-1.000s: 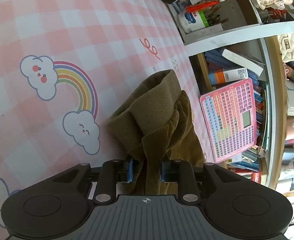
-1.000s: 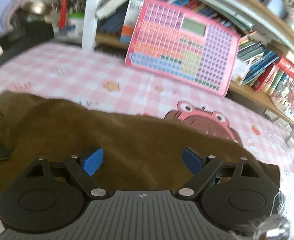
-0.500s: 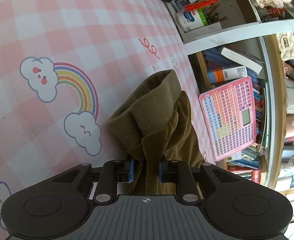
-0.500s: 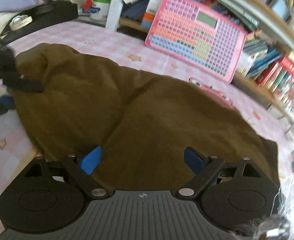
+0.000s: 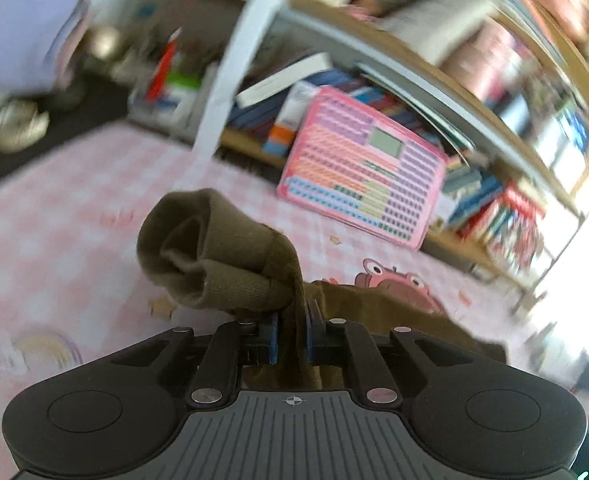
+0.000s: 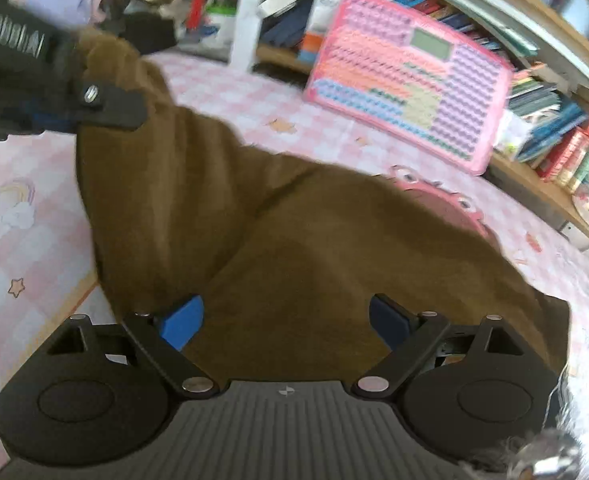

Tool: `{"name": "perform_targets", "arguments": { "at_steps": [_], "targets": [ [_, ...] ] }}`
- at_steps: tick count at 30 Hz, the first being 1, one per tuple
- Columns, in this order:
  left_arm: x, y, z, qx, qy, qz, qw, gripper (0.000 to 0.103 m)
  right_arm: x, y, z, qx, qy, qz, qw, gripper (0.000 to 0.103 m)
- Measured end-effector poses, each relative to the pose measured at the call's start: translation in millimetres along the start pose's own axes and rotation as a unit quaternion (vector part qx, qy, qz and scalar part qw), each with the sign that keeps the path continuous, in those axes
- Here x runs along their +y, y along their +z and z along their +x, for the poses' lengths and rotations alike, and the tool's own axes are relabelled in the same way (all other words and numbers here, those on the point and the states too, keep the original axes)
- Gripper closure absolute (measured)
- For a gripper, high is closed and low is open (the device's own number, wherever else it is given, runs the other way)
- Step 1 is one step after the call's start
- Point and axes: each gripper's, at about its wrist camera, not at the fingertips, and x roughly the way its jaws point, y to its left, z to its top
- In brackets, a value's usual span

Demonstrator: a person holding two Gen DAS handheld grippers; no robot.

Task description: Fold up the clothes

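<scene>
Left gripper (image 5: 292, 338) jaws clamped on a fold of the olive-brown garment (image 5: 222, 256); the ribbed cuff end bunches up just ahead of the blue pads (image 5: 272, 334), the rest trails off to the right over the desk (image 5: 74, 216). Desk has a pink checked cover with a faint rainbow print (image 5: 48, 346) at left. Pink keypad toy (image 5: 364, 168) leans against the bookshelf (image 5: 434, 92) behind. Background is motion-blurred.

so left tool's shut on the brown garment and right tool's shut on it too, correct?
Half right. The left tool is shut on the garment. The right tool is open, its pads spread wide above the cloth, as the right wrist view shows.
</scene>
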Motion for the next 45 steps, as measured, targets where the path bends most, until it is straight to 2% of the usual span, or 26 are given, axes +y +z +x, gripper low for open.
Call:
{"name": "perform_targets", "arguments": {
  "at_steps": [3,6,11,15,17,19,22,24,25,27,29,30,31,33,35,38,40,45],
  "targets": [
    [-25.9,1.8,-2.1,-0.002,0.018,0.06,0.998,0.092,-31.2,-4.4,-13.5,-0.01,0.003,0.023,1.0,0.013],
    [-55.0,0.6,-2.9,0.002,0.039,0.127,0.9912,0.092,-70.1,-17.7,-29.2,-0.016,0.006,0.051,0.999,0.013],
    [-107.5,-13.0,2.3,0.008,0.07,0.233,0.9698,0.091,-122.9,-43.1,-44.8,-0.02,0.019,0.09,0.996,0.013],
    [-145.0,-30.3,21.2,0.032,0.09,0.275,0.9569,0.09,-159.8,-60.7,-50.6,-0.017,0.032,0.116,0.993,0.013],
    [-164.9,-44.5,31.3,0.045,0.098,0.3,0.9478,0.086,-174.4,-66.7,-49.2,-0.012,0.04,0.123,0.992,0.013],
    [-186.0,-61.4,40.0,0.069,0.083,0.319,0.9415,0.085,-188.6,-72.1,-45.7,-0.004,0.043,0.135,0.99,0.013],
    [-211.4,-87.1,51.1,0.118,0.047,0.335,0.9336,0.076,-210.0,-79.9,-36.3,0.016,0.034,0.164,0.986,0.013],
    [-221.2,-102.3,49.9,0.139,0.041,0.331,0.9325,0.07,-225.0,-83.6,-27.8,0.033,0.043,0.195,0.979,0.013],
    [-221.2,-106.1,46.6,0.142,0.041,0.323,0.9348,0.07,-231.0,-84.3,-24.4,0.038,0.052,0.209,0.976,0.013],
    [-213.6,-104.7,38.2,0.14,0.042,0.283,0.9481,0.068,-240.4,-83.9,-18.0,0.045,0.068,0.23,0.97,0.013],
    [-195.1,-95.2,27.4,0.124,0.059,0.211,0.9677,0.059,-241.0,-77.1,-12.3,0.043,0.097,0.231,0.967,0.013],
    [-185.3,-90.2,21.8,0.115,0.067,0.173,0.9758,0.053,-239.5,-71.0,-10.1,0.041,0.114,0.231,0.965,0.013],
    [-173.2,-84.6,14.9,0.103,0.079,0.131,0.9828,0.052,-237.2,-63.8,-8.3,0.039,0.132,0.231,0.963,0.014],
    [-148.5,-78.0,0.7,0.083,0.1,0.056,0.9899,0.051,-229.9,-45.6,-6.6,0.022,0.16,0.227,0.96,0.014],
    [-128.8,-75.2,-11.4,0.069,0.118,0.007,0.9906,0.051,-221.8,-26.1,-1.3,0.014,0.2,0.228,0.953,0.013],
    [-106.6,-75.6,-26.0,0.059,0.141,-0.026,0.9879,0.051,-210.5,-8.3,31.4,0.076,0.283,0.276,0.915,0.012],
    [-98.5,-75.0,-29.1,0.06,0.149,-0.032,0.9865,0.051,-204.5,-5.2,50.2,0.102,0.294,0.306,0.9,0.012],
    [-84.5,-76.0,-34.0,0.071,0.15,-0.037,0.9855,0.051,-197.2,-0.8,81.0,0.112,0.303,0.356,0.877,0.016]
  ]
}}
